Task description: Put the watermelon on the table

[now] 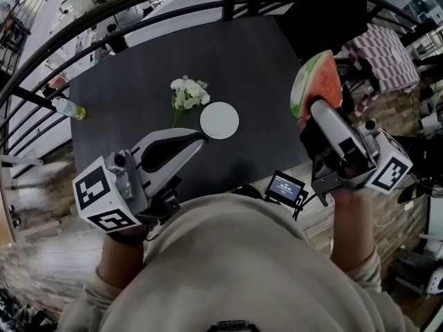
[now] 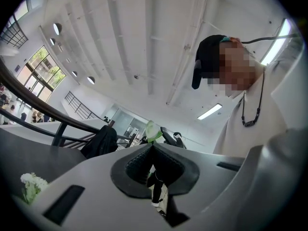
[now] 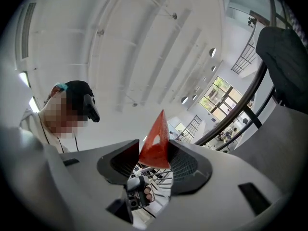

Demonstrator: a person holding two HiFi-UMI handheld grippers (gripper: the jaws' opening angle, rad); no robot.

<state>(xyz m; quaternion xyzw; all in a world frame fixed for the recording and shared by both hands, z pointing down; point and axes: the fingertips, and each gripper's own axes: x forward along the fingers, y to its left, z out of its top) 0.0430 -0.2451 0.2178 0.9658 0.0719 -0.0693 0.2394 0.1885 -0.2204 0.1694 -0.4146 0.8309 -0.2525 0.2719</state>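
Red flesh and green rind mark the watermelon (image 1: 316, 81), which we find clamped between the pads of the right gripper (image 1: 320, 111) and held in the air at the right edge of the dark table (image 1: 138, 95), not resting on it. The left gripper (image 1: 194, 142) hangs over the table's near part, jaws closed together on nothing. We judge the carry to be in hand; the next move calls for bringing the slice over bare tabletop, clear of the flowers (image 1: 188, 94) and white disc (image 1: 219, 120), lowering it to rest, then parting the jaws.
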